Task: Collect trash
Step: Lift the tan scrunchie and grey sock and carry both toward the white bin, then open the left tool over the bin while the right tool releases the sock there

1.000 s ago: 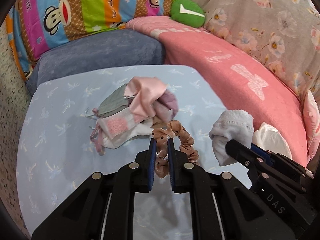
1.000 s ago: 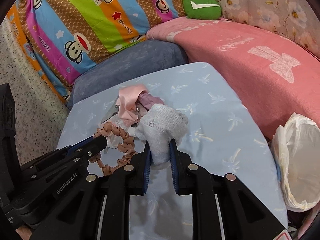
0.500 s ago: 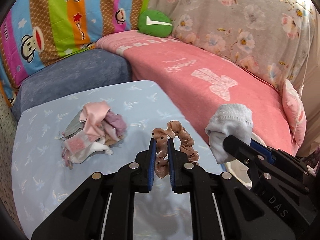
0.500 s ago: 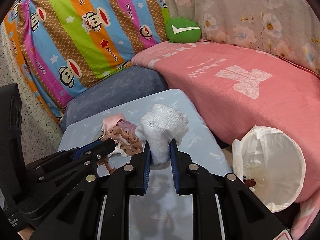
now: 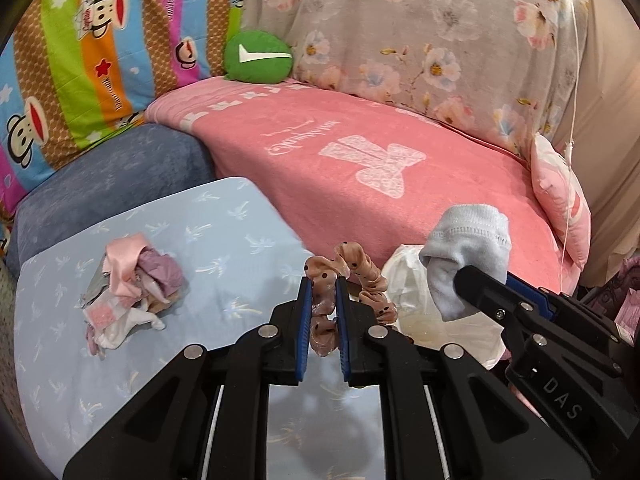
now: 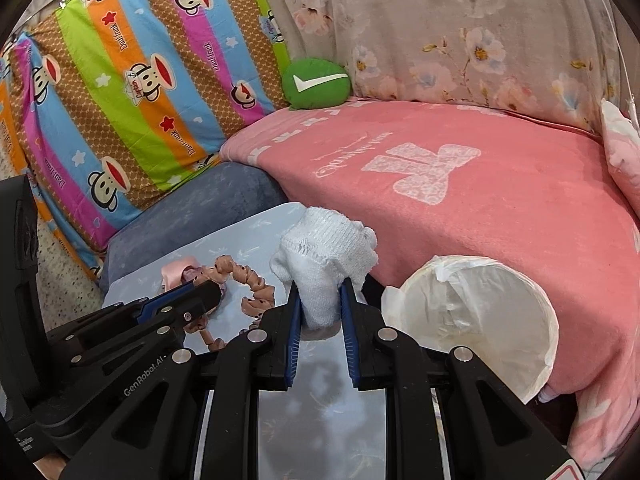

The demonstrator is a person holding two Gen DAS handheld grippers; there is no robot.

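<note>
Transfer stage, both items lifted clear of the desk (image 5: pixel 224 224). Left gripper (image 5: pixel 321 312) has its jaws clamped on the spotted scrunchie (image 5: pixel 352 276); right gripper (image 6: pixel 320 312) has its jaws clamped on the white sock (image 6: pixel 326 258). In the right wrist view, the lined trash bin (image 6: pixel 476 312) sits at 3 o'clock from the right jaws, mouth tilted toward them, just beside. In the left wrist view it lies at 2 o'clock, beyond the sock. Judgement: the right hand is nearer and should release first. A pile of cloth scraps (image 5: pixel 132 288) remains on the desk at 9 o'clock.
</note>
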